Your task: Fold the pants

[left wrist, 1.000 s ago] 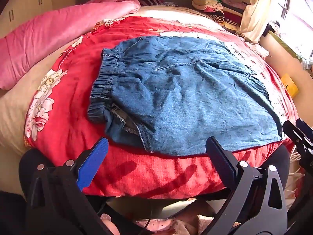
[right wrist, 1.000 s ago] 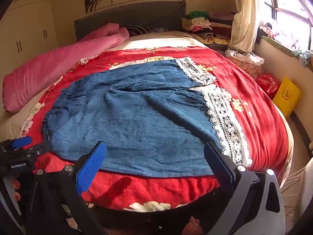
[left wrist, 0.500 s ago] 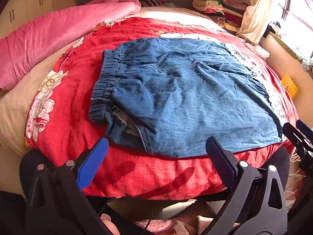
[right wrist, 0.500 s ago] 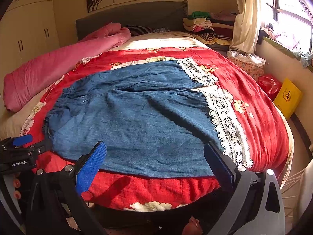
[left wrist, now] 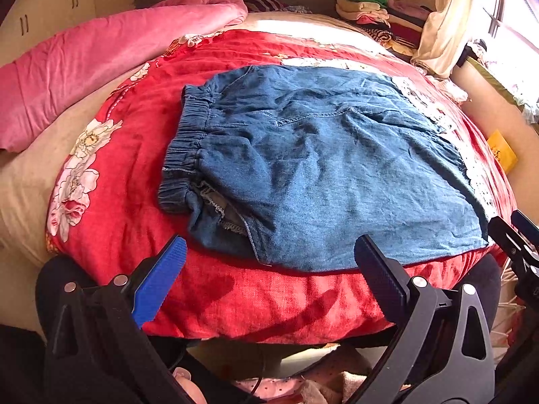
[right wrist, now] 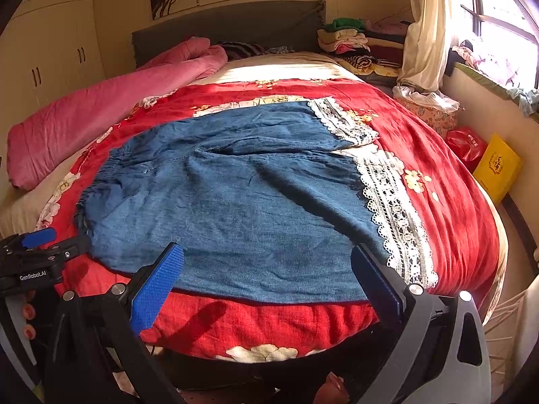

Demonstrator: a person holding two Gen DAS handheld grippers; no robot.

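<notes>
Denim pants (right wrist: 235,202) spread flat on the red bedspread (right wrist: 454,202), long axis running crosswise — waistband (left wrist: 188,148) ahead of the left gripper (left wrist: 269,262), lace hems (right wrist: 394,215) ahead of the right gripper (right wrist: 266,269). Both held wide apart, empty, just short of the pants' near edge — each about equally near its own end

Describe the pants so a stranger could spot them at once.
Find the bed with the red flowered blanket. Spread flat across it, near the foot edge, lie the pants: blue denim, gathered elastic waistband at one end. White lace cuffs on the legs set them apart from the pink quilt beside them.
</notes>
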